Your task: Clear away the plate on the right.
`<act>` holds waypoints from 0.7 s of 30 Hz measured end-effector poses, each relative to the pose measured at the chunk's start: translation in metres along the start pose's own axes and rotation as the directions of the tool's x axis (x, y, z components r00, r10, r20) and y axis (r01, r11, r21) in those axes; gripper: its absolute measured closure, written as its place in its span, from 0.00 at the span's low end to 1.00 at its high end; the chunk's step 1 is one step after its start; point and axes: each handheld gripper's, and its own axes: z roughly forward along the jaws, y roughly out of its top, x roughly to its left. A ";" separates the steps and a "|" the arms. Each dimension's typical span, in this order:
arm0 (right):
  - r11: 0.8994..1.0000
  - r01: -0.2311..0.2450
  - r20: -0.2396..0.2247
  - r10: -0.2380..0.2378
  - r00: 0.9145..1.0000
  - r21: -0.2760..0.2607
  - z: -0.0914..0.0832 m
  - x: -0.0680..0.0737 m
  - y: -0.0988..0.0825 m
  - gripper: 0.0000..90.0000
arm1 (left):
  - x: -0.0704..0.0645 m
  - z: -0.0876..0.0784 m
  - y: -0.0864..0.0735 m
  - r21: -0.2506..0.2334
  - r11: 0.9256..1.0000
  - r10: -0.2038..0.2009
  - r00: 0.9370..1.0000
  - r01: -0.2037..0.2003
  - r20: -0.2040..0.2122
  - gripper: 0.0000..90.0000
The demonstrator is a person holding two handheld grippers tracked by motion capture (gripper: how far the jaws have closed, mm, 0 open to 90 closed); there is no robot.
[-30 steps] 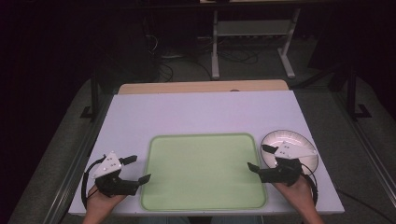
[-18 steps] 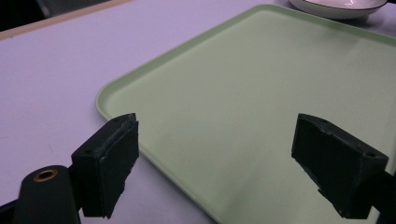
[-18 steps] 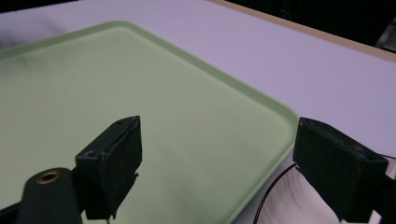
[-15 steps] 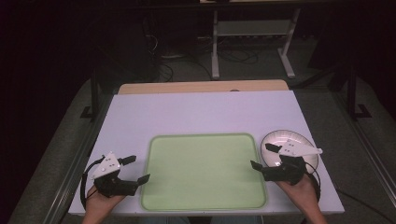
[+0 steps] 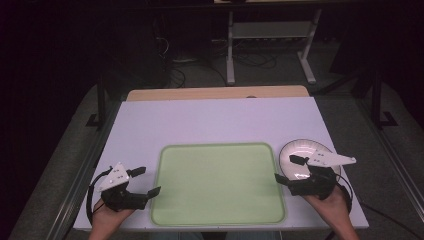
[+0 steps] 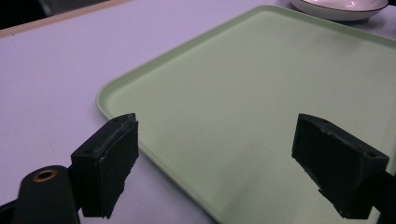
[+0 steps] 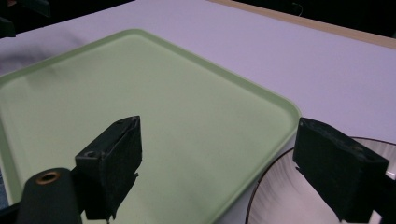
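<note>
A pale green tray point(image 5: 218, 185) lies flat on the white tabletop point(image 5: 215, 120), near the person's edge and about midway across. It is a rectangle with rounded corners and a low raised rim, its matte surface bare. In the left gripper view the tray point(image 6: 261, 107) runs away from the jaws toward a white plate point(image 6: 340, 7) beyond its far corner.

At the left, the left gripper point(image 5: 146, 181) sits in the person's hand just beside the tray's left edge, low over the table. Its two black jaws stand wide apart with nothing between them, one over the white table and the other over the tray's rim.

At the right, the right gripper point(image 5: 286, 169) is held just off the tray's right edge, over the near rim of the shallow white plate point(image 5: 300, 152), which has a thin dark line around its edge and rests on the table just beside the tray. This claw is spread wide too and empty; in the right gripper view one jaw hangs over the tray point(image 7: 154, 121) and the other over the plate point(image 7: 285, 200).

Against the frame a second ago, the left gripper sits much as it did, while the right gripper has turned slightly outward, its grey plate now pointing more to the right over the dish. Tray and plate have not moved.
</note>
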 end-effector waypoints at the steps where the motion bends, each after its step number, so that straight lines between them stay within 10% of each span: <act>1: 1.000 0.001 0.003 -0.001 1.000 0.001 -0.002 0.000 0.000 0.17 | 0.000 0.000 0.000 0.000 1.000 0.002 1.000 -0.002 -0.001 0.16; 21: 0.999 -0.028 0.022 0.027 0.999 0.039 -0.038 -0.011 -0.011 0.16 | 0.000 -0.001 0.000 -0.006 1.000 -0.002 1.000 0.002 -0.002 0.16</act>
